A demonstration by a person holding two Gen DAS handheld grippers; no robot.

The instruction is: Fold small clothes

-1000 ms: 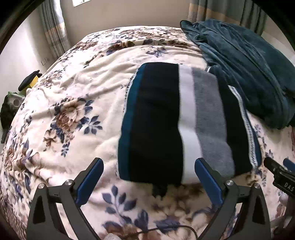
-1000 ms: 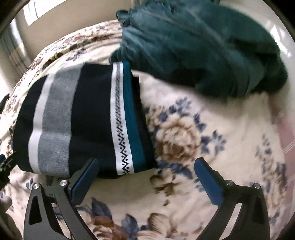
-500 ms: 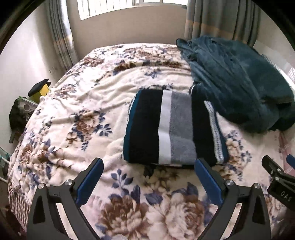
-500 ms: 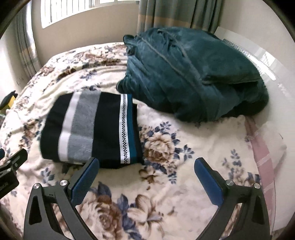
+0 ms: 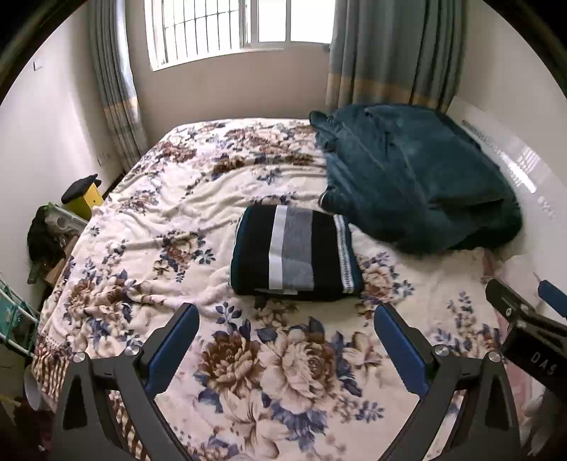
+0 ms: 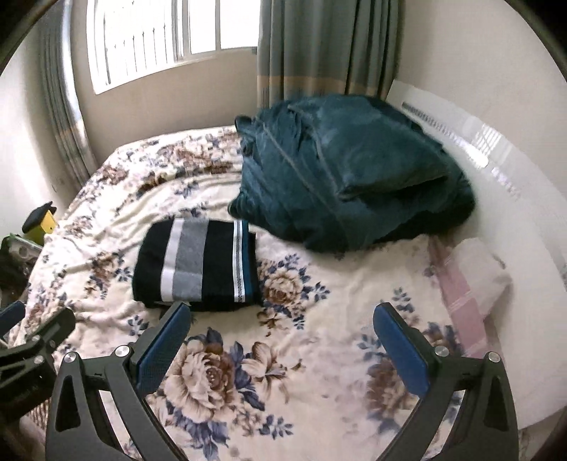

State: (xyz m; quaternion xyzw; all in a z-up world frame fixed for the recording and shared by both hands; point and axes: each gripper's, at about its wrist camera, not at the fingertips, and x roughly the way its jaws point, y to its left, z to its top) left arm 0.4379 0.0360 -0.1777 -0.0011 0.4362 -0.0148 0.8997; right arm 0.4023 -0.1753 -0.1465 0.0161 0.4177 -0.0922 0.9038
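My left gripper (image 5: 287, 329) and my right gripper (image 6: 281, 328) both hang above the near part of the bed, with the jaws spread wide and nothing between them. The folded striped garment (image 5: 296, 253) lies flat on the floral blanket (image 5: 170, 198) in the middle of the bed, far from my blue fingertips (image 5: 175, 340), and it shows black, white, grey and teal bands. Just beside its far right corner a dark teal plush blanket (image 6: 340, 170) is piled, and on the far wall there are a window (image 5: 226, 26) and grey curtains (image 6: 319, 46).
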